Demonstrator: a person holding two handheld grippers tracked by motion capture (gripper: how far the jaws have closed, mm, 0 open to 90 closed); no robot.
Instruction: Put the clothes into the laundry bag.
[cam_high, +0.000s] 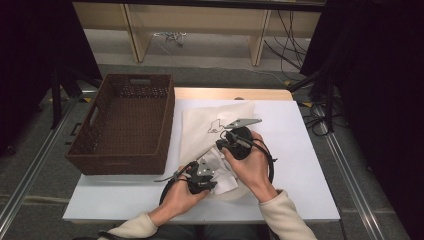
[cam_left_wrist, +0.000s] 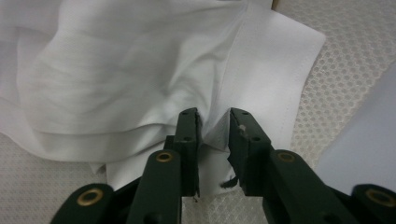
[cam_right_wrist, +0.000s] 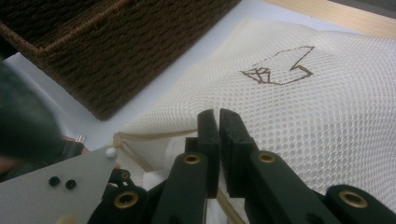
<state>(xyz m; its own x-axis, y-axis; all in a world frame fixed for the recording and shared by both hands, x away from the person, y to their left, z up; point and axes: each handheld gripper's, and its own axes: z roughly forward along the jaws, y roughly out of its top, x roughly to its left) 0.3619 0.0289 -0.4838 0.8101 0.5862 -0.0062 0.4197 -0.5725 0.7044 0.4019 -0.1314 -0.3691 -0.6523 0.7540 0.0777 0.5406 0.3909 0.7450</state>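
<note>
At a white table (cam_high: 300, 165), a person worked two handheld grippers over a cream mesh laundry bag (cam_high: 207, 127) lying just right of a brown wicker basket (cam_high: 125, 125), whose near wall stood close beside the bag's left edge. The left gripper (cam_high: 202, 181), near the table's front edge, had its jaws pinched on a fold of white cloth (cam_high: 225, 181) at the bag's mouth. The left gripper view brought that grip close: the cloth's stitched hem (cam_left_wrist: 261, 84) bunched between the black pads (cam_left_wrist: 189, 135), mesh underneath (detail too small to read from above). The right gripper (cam_high: 234, 141) rested farther back on the bag, jaws clenched; its own view showed the pads (cam_right_wrist: 208, 135) pressed together at the bag's upper mesh layer, though whether mesh was caught between them could not be told. That view also showed a brown line drawing (cam_right_wrist: 280, 70) printed on the mesh and the left gripper's grey plate (cam_right_wrist: 56, 182) in the near corner. Both forearms, in pale sleeves (cam_high: 285, 215), entered from below.
</note>
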